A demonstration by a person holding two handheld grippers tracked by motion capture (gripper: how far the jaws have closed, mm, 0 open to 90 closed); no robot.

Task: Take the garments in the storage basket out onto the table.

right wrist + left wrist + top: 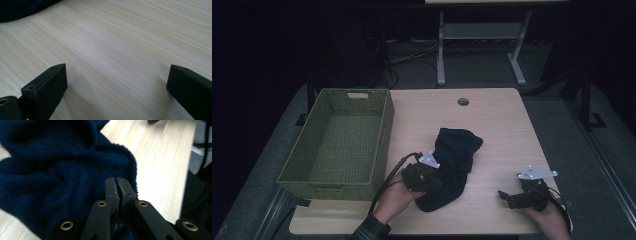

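Your left gripper point(435, 175) is pinched tight on the dark blue sweater point(452, 165). In the left gripper view, its two black jaws are pressed together, and the fuzzy blue cloth point(62, 170) bunches up right in front of them and off to their left. You cannot quite see the bit of cloth between the jaws, but they sit right on the fold, so it looks like a pinch on the sweater's edge.

The sweater lies in a soft heap on the wooden table point(502, 125), right under and past your left gripper. The green woven basket point(339, 142) stands close by on that gripper's left, and nothing is in it.

Your right gripper point(504, 196) waits well apart from the sweater, low over the bare wood. In the right gripper view its jaws stand wide apart with nothing between them, and a dark corner of the sweater point(22, 8) peeks in far ahead on the left.

You seem to be at the grabbing step, getting a good hold so the sweater can go into the basket. Next, you likely need to bring your right gripper over to the other side of the heap and pinch it too. Then lift with both, so no part drags or slips out.
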